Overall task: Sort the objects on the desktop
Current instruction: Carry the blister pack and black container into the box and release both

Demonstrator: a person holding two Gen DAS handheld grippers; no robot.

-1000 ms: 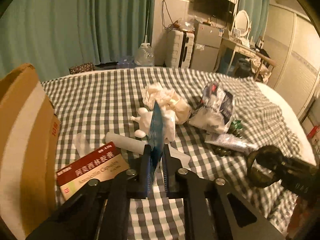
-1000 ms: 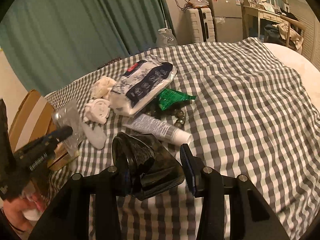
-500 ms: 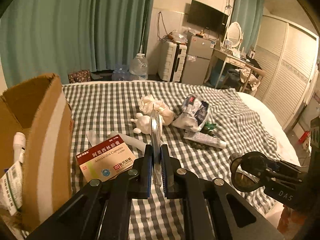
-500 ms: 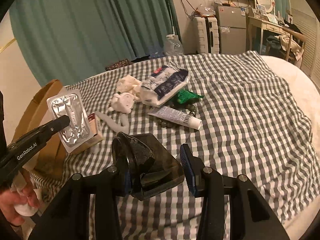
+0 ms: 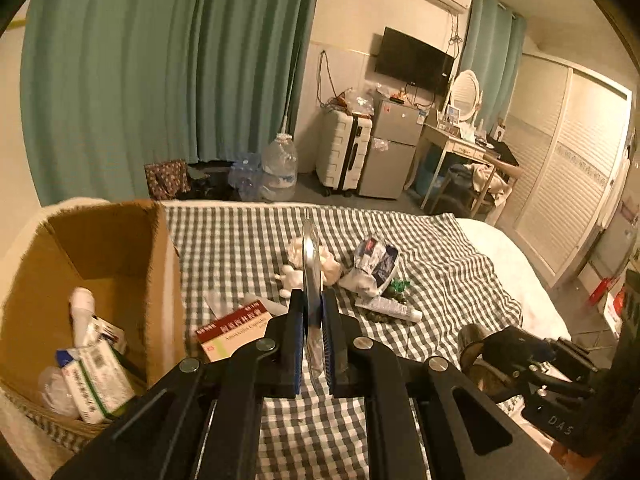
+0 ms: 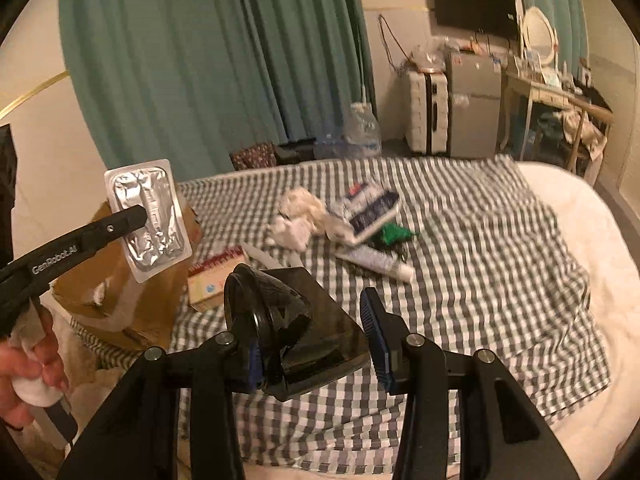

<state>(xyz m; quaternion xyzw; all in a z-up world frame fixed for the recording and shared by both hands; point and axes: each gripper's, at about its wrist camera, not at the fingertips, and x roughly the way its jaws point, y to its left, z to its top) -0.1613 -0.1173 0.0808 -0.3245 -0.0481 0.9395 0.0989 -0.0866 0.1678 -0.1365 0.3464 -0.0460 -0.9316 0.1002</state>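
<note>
- The blister pack (image 6: 147, 219) is a flat rectangular sheet with rounded corners, a pale rim and crinkled silver foil; in the left wrist view it shows edge-on (image 5: 311, 276) as a thin upright sliver.
- The left gripper (image 5: 312, 312) is clamped on the pack's lower edge, holding it in the air; in the right wrist view the pack sits at 10 o'clock, in front of the cardboard box (image 6: 120, 280).
- The box (image 5: 120, 248) stands open at 9 o'clock in the left wrist view, with white packets and a tube inside.
- A red-and-cream medicine carton (image 5: 234, 330) lies on the checked bedspread (image 5: 440, 272) just beside the box.
- Toward 12 to 1 o'clock lie crumpled white tissue (image 5: 332, 264), a dark-and-white pouch (image 5: 376, 264) and a white tube (image 5: 390, 307).
- The right gripper (image 6: 312, 344) stands wide; a glossy black object (image 6: 296, 340) rests against its left finger, apart from the right one.
</note>
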